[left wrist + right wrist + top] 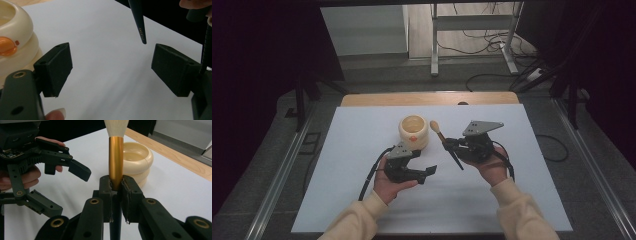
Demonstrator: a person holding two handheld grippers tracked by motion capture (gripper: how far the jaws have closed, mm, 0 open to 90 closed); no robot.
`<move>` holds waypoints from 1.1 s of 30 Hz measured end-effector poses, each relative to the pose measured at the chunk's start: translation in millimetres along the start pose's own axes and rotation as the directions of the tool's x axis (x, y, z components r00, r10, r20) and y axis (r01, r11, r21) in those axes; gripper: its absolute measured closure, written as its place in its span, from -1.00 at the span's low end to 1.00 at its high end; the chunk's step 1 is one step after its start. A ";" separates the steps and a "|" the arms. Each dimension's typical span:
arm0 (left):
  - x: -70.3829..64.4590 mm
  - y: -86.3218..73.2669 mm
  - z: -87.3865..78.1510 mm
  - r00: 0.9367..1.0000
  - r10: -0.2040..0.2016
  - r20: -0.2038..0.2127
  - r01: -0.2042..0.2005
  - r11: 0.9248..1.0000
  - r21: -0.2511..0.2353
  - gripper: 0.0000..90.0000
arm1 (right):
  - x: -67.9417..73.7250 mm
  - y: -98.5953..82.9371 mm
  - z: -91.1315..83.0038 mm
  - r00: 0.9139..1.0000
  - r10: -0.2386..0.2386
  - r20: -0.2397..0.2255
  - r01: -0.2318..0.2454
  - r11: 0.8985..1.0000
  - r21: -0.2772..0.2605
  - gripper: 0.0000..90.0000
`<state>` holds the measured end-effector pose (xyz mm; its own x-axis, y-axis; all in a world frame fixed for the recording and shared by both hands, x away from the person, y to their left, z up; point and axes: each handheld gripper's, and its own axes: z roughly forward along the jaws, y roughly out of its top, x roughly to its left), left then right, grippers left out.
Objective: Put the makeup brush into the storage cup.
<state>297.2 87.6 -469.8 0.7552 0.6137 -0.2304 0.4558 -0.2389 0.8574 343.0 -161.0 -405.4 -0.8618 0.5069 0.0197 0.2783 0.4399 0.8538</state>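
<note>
Closest to me, my right gripper [116,185] clamps the brush [116,157] at its gold collar, bristles raised beside the cream pot [413,131] on the white table [362,130]. My left gripper [111,67] hangs wide open, holding nothing, just below the brush's dark handle tip.

Cream pot [413,131], gold-banded black brush [116,162], white mat [362,165].
</note>
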 end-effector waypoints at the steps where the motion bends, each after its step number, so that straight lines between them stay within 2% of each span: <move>1: 0.0 0.0 0.0 1.000 0.000 0.000 0.000 1.000 0.000 -0.61 | 0.0 0.0 0.0 1.000 0.000 0.000 0.000 1.000 0.000 0.76; 22: -0.7 3.7 7.7 1.000 -0.015 0.014 0.015 1.000 -0.019 -0.59 | 0.4 0.3 -0.2 1.000 0.003 0.007 -0.003 1.000 -0.013 0.76; 25: 0.0 4.0 8.0 1.000 -0.016 0.019 0.016 1.000 -0.022 -0.59 | 0.8 0.3 0.2 1.000 0.002 0.008 -0.002 1.000 -0.014 0.76; 29: 0.8 6.5 11.0 0.998 -0.040 0.040 0.041 0.998 -0.037 -0.59 | 1.8 1.5 0.9 1.000 0.003 0.008 -0.002 1.000 -0.022 0.76; 33: -1.2 8.4 15.2 0.998 -0.036 0.046 0.038 0.998 -0.042 -0.58 | 2.6 1.9 1.1 1.000 0.000 0.008 0.000 1.000 -0.025 0.76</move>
<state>307.3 73.4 -469.4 0.7590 0.5867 -0.2824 0.4642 -0.1834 0.8665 341.8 -158.0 -404.3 -0.8582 0.5130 0.0158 0.2676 0.4211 0.8666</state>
